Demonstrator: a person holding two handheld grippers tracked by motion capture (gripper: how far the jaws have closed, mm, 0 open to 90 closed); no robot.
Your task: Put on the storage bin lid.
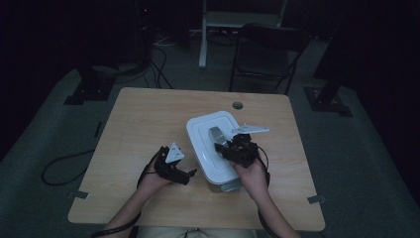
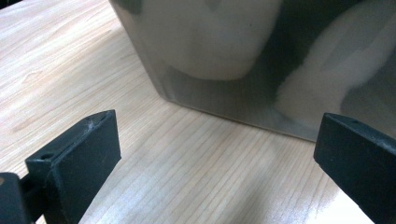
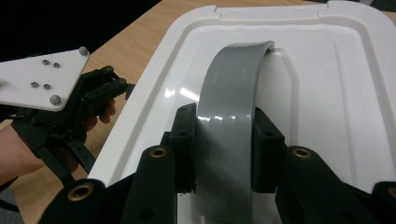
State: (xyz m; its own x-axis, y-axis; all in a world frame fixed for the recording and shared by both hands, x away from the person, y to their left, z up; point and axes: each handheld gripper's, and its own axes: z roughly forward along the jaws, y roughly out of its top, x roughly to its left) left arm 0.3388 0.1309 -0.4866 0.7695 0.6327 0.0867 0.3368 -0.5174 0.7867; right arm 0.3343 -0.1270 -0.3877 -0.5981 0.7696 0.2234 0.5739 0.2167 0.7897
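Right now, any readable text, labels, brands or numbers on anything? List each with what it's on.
None readable.
White lid: plain, no marking.
Grey handle: plain.
Container wall: no print.
Left gripper's grey plate: screws, no lettering.
Table: bare wood grain.

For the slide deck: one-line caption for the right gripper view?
Right gripper clamped on the grey handle of a white bin lid, with the left gripper alongside.

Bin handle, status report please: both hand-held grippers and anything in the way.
Right hand-held gripper shut on grey handle of white lid. Left hand-held gripper open, beside bin wall, not touching. Nothing in the way.
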